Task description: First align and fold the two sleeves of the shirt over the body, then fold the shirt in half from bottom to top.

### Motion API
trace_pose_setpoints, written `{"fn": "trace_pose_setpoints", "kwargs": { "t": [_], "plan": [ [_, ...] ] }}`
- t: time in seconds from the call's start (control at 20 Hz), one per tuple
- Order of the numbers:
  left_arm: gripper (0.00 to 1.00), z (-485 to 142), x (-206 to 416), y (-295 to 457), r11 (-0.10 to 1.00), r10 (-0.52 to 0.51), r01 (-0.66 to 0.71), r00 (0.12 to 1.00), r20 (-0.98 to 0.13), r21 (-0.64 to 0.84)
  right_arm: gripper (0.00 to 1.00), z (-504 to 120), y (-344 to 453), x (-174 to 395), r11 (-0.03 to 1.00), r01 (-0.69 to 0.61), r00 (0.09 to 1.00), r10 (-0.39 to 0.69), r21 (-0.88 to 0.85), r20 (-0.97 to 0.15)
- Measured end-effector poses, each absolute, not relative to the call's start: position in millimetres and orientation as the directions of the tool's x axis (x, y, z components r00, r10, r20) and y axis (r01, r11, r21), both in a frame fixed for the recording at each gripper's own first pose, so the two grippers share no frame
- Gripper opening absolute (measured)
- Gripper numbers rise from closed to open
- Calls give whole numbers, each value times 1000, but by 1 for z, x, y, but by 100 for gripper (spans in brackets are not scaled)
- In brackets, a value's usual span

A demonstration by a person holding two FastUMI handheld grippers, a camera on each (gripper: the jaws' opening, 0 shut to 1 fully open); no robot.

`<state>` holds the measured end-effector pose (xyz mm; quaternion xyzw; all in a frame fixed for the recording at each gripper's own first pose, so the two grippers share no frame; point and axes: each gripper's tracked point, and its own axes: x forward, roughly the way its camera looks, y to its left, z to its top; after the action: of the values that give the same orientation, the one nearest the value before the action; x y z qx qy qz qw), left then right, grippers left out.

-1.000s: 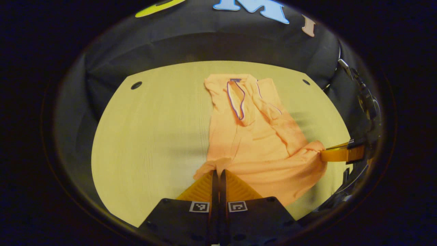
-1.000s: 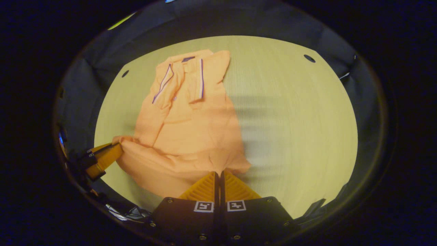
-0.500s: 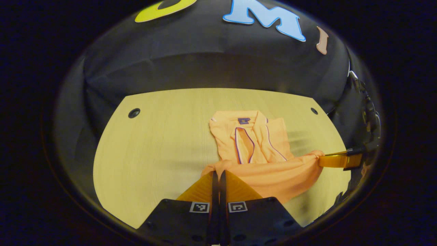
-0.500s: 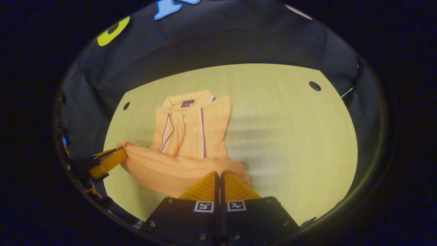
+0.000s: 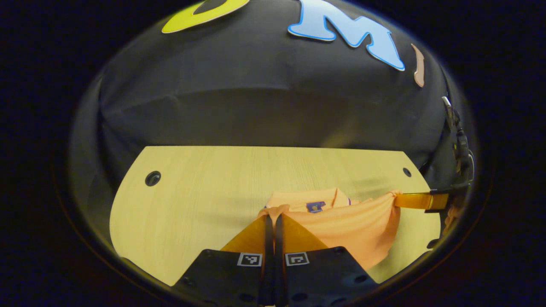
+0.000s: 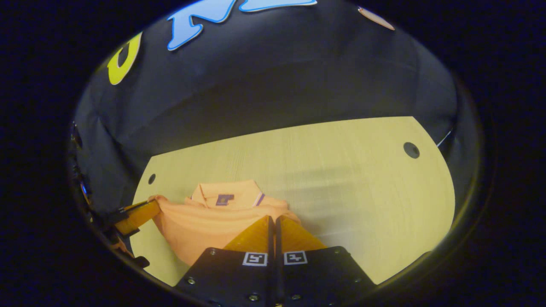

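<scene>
Shirt point(image 5: 349, 226) hem now raised over collar (previously lower), both grippers clamped.

Pale wood-grain table point(image 5: 204, 187), round holes near far corners; black cloth wall point(image 5: 256, 98) behind; lighting seemingly dim.

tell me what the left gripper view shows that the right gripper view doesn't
Left gripper view: the right gripper side-on at its right edge, jaws pinching a corner of the orange shirt. Right gripper view: the left gripper at its left edge, pinching the other corner. Both: the shirt's bottom edge held up near the collar, over the wooden table.
</scene>
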<state>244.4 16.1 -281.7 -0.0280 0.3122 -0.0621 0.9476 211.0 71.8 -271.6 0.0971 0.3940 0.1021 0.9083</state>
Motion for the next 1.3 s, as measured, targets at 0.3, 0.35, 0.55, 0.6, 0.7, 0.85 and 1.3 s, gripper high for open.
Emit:
{"fn": "trace_pose_setpoints", "kwargs": {
  "t": [0.3,0.35,0.55,0.6,0.7,0.85,1.3],
  "plan": [
    [5,-293,309,21,993,-120,95,837,-534,-74,0,-297,78,263,954,-113,709,273,277,-651],
    [5,-300,314,21,993,-116,96,837,-535,-67,0,-300,77,265,953,-111,709,275,281,-649],
    [5,-326,326,21,994,-105,75,831,-547,-77,0,-322,75,278,953,-122,704,281,278,-652],
    [5,-331,326,22,994,-102,66,829,-550,-86,0,-326,75,278,954,-129,702,280,270,-655],
    [6,-339,328,23,994,-98,54,827,-553,-95,0,-333,77,281,957,-143,699,279,254,-658],
    [6,-338,326,22,993,-97,42,827,-554,-111,0,-338,79,281,957,-142,698,278,253,-660],
    [58,-297,297,29,996,-58,10,846,-530,-94,48,-305,60,266,962,-119,717,255,246,-649]
  ]
}}
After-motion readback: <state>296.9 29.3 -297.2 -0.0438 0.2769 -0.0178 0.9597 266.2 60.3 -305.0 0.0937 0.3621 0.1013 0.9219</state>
